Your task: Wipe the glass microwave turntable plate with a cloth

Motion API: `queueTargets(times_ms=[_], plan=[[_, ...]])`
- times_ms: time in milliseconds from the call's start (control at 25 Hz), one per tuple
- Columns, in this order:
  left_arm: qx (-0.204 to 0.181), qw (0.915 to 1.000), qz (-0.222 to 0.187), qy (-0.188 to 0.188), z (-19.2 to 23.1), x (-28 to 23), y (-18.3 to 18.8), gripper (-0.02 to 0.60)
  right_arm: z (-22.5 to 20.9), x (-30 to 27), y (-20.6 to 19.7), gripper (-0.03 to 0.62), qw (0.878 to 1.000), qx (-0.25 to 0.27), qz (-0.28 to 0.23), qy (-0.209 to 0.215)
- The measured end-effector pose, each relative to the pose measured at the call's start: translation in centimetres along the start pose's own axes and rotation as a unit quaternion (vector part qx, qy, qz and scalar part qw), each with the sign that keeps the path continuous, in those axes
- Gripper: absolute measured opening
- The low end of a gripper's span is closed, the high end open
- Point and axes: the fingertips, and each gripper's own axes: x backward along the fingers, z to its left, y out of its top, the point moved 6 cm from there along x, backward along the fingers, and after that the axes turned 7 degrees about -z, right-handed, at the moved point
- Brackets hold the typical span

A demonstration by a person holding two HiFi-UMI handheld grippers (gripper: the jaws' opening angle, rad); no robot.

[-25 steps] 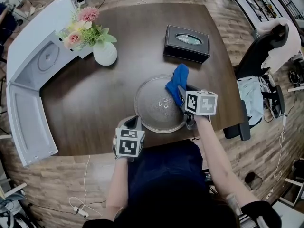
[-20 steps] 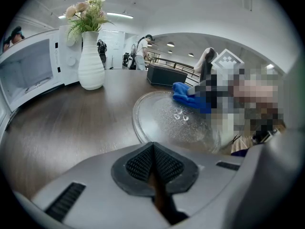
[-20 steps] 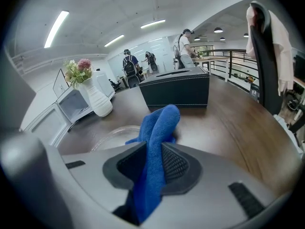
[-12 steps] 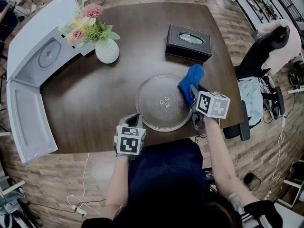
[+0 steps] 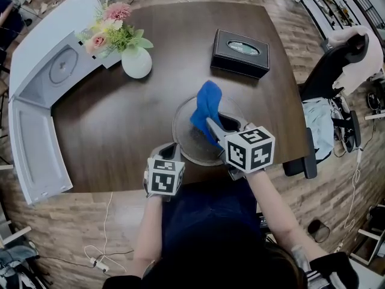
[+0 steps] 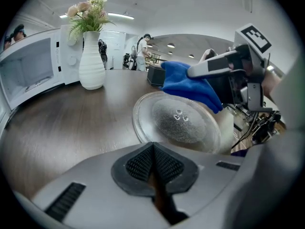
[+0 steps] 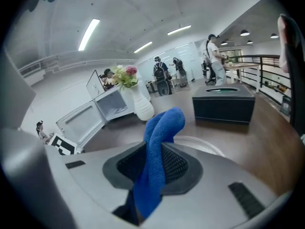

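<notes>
While the right gripper (image 5: 212, 125) is clamped on the blue cloth (image 5: 206, 104), it sits over the glass turntable plate (image 5: 178, 128), the free end of the cloth standing up past the jaws toward the far side. Can't tell whether the cloth touches the glass.

Left gripper (image 5: 169, 153): jaws pressed together, nothing between them, just beside the plate's near-left rim; contact unclear.

Plate lies flat on the dark wooden table (image 5: 114, 131), its near rim close to the table's near edge.

Open room: bare tabletop left of the plate and on the far side of it. White vase of flowers (image 5: 135, 64) is far-left, black tissue box (image 5: 239, 53) far-right, both well apart from the rim. White microwave (image 5: 45, 89) with its door open stands at the table's left edge.
</notes>
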Motion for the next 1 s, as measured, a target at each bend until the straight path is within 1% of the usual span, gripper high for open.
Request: queueTargets(times_ms=[80, 200, 440, 560, 720, 1000], plan=[[-0.001, 1.0, -0.005, 0.0, 0.0, -0.1, 0.0, 0.005, 1.7, -1.2, -0.7, 0.078, 1.0, 0.003, 0.012, 0.026], [0.002, 1.0, -0.001, 0.0, -0.1, -0.1, 0.0, 0.005, 3.3, -2.8, -1.5, 0.078, 0.998, 0.001, 0.029, 0.055], [0.007, 1.0, 0.0, -0.002, 0.0, -0.1, 0.0, 0.005, 5.1, -5.4, -3.7, 0.078, 0.994, 0.005, 0.068, 0.087], [0.007, 1.0, 0.003, -0.002, 0.0, 0.0, 0.0, 0.005, 5.6, -6.3, -5.3, 0.079, 0.991, 0.013, 0.093, 0.094], [0.008, 1.0, -0.001, -0.001, 0.0, -0.1, 0.0, 0.005, 5.6, -7.0, -7.0, 0.078, 0.989, 0.023, 0.116, 0.088], [0.009, 1.0, -0.001, -0.002, 0.1, 0.0, 0.0, 0.005, 4.6, -7.0, -7.4, 0.08, 0.988, 0.021, 0.126, 0.081]])
